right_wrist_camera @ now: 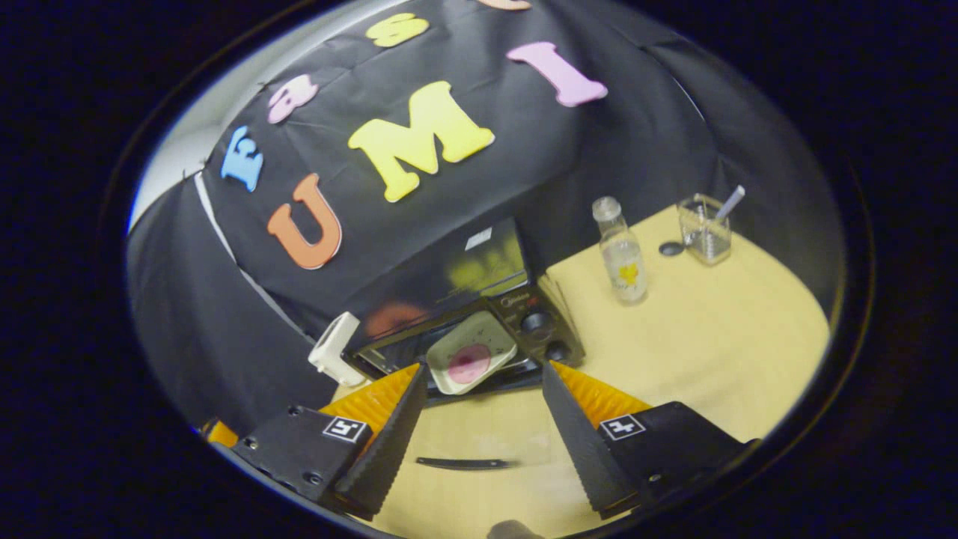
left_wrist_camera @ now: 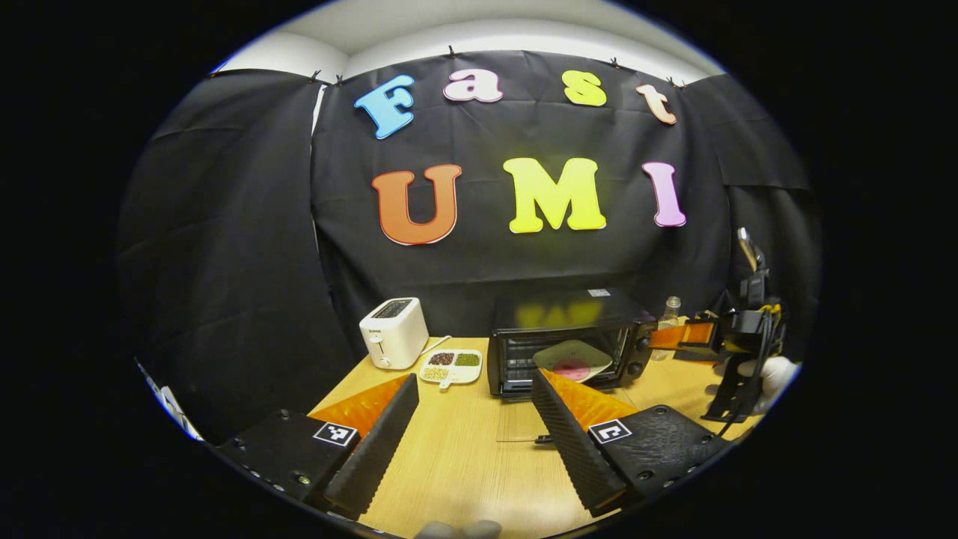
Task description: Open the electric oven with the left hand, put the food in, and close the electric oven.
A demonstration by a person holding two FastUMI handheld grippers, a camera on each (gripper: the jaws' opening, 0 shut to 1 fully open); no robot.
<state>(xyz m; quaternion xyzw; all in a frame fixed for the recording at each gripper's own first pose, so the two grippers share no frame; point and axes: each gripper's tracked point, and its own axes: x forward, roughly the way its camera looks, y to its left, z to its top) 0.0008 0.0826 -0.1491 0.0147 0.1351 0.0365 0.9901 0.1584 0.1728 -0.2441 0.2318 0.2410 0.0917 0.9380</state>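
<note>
**Tools spread wide, plate resting in the oven mouth**

Left tool [left_wrist_camera: 471, 408] hangs above the wooden surface [left_wrist_camera: 464, 464] with its jaws wide apart, nothing between them, pointed straight at the black electric oven [left_wrist_camera: 569, 340]. And look at that oven: its glass door [left_wrist_camera: 524, 423] is folded down flat onto the surface, handle [left_wrist_camera: 544, 439] toward us, cavity on show. Sitting in the opening is a pale square plate [left_wrist_camera: 572, 359] with a pink round piece of food [left_wrist_camera: 572, 369] on it, the plate's front edge reaching out over the lip.

Over to the oven's left, a white toaster [left_wrist_camera: 393, 333] stands near the back wall, and just beside it lies a small white divided dish [left_wrist_camera: 451, 367] with dark, green and yellowish portions in its compartments. On the far right of the left gripper view, a gloved hand [left_wrist_camera: 771, 374] holds the right tool [left_wrist_camera: 673, 337] level by the oven's control side, close to a small clear bottle [left_wrist_camera: 668, 318].

From the right gripper view, tilted, the right tool's jaws gape too, gripping nothing, with the plate and the lowered door's handle showing between them. Right of the oven stand the clear bottle and, well apart from it, a glass beaker [right_wrist_camera: 705, 228] with a stirrer leaning inside and a small dark lid [right_wrist_camera: 671, 248] just beside it.
</note>
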